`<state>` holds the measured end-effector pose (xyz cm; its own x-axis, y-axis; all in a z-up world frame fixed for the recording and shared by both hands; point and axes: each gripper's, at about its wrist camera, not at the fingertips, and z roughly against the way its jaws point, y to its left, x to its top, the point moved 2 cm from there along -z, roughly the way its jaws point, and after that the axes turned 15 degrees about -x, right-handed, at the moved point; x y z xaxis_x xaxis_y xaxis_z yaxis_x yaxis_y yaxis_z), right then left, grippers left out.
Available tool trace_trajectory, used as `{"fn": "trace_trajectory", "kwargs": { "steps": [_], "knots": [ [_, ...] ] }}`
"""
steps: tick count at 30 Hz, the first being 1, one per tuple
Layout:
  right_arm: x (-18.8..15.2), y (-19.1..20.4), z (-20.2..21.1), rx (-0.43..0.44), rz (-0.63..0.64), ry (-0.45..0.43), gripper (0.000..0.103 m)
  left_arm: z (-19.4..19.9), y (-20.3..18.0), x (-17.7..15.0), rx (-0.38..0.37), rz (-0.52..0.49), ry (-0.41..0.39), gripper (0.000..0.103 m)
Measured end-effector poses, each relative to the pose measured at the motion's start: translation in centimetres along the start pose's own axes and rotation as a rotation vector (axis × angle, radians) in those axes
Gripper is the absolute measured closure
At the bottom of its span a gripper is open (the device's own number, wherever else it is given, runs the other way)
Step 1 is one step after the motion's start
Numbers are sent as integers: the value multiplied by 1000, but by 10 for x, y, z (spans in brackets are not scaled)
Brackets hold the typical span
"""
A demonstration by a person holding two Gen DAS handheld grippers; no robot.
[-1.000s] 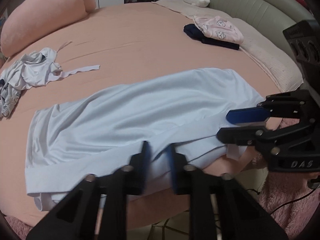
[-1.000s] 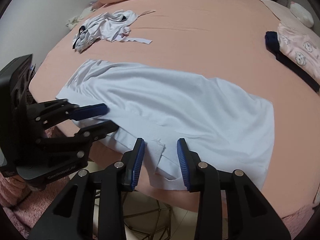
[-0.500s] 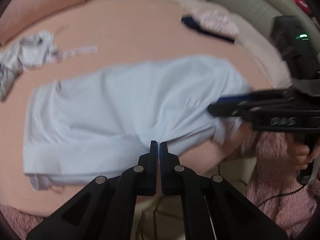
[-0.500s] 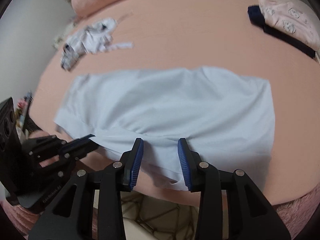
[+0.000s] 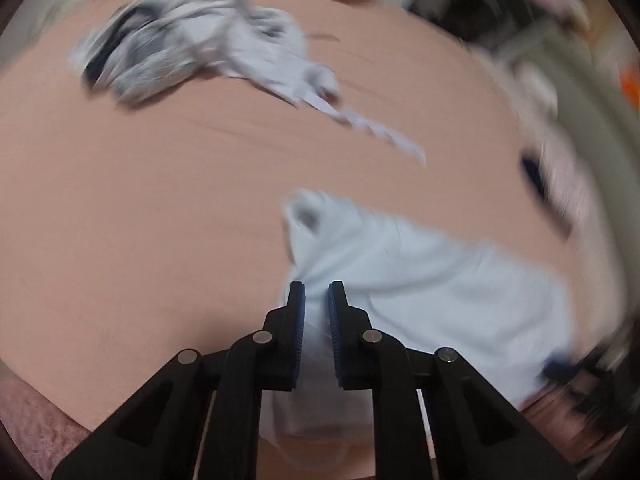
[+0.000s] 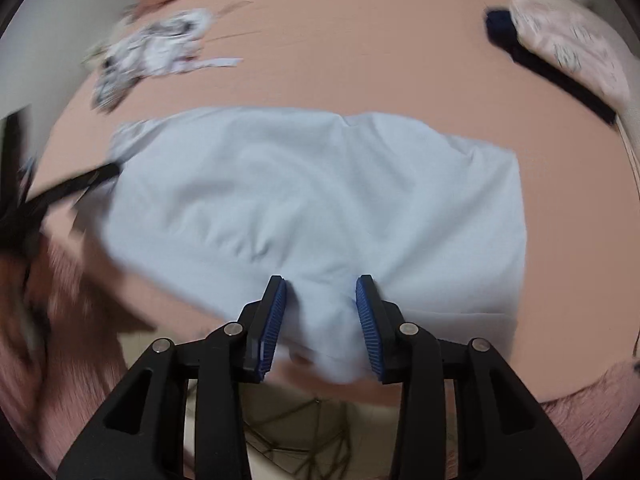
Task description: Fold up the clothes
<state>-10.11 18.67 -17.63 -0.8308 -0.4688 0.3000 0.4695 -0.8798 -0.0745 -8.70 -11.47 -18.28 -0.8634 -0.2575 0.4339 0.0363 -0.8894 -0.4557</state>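
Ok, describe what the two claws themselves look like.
Both look alike. The left claw and the right claw are black, angular linkage frames with triangular cut-outs and round silver pivot pins. Each has two fingers lined inside with ribbed blue pads. No cables, sleeves or readable markings show on them here.

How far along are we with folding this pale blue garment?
Early. Done: the pale blue garment lies spread on the pink bed. In hand: the left gripper pinches its near edge; the right gripper straddles the hem, jaws open. Left: the fold itself, plus the crumpled clothes behind.
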Motion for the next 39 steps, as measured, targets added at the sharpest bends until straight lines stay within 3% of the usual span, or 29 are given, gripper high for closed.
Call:
{"fn": "trace_trajectory", "kwargs": {
  "steps": [2,5,6,8,10,13,16,20,23,28,30,33,36,38,39],
  "knots": [
    [3,-12,9,23,-33,-12,66,-3,1,8,-18,8,-5,89],
    [28,-27,20,60,-143,-106,65,-6,3,21,-45,21,-13,89],
    [38,-31,15,35,-170,-114,64,-8,3,25,-53,25,-15,89],
    [59,-39,1,-37,-219,-110,63,-10,4,34,-71,33,-21,89],
    [70,-58,-21,-83,-307,-47,63,-11,4,40,-83,37,-24,89],
    [63,-83,-39,-85,-380,24,80,-7,1,38,-74,23,-22,89],
    [59,-101,-23,-74,-451,3,78,-2,-3,36,-64,9,-19,85],
    [73,-98,-5,-131,-422,-86,61,4,-7,34,-51,-10,-16,79],
    [69,-95,-12,-168,-403,-62,66,8,-11,32,-41,-24,-14,88],
    [54,-103,-16,-181,-447,-40,65,15,-17,29,-25,-48,-10,88],
    [48,-106,-17,-185,-464,-31,65,1,-22,19,-20,-73,49,87],
    [39,-111,-19,-193,-491,-18,66,-9,2,8,136,-59,114,87],
    [30,-115,-21,-200,-517,-5,66,22,24,7,18,93,24,86],
    [21,-102,-20,-161,-485,-3,62,32,16,-3,-76,112,-4,82],
    [17,-94,-19,-139,-465,-3,62,27,7,-12,-109,104,22,81]
  ]
}}
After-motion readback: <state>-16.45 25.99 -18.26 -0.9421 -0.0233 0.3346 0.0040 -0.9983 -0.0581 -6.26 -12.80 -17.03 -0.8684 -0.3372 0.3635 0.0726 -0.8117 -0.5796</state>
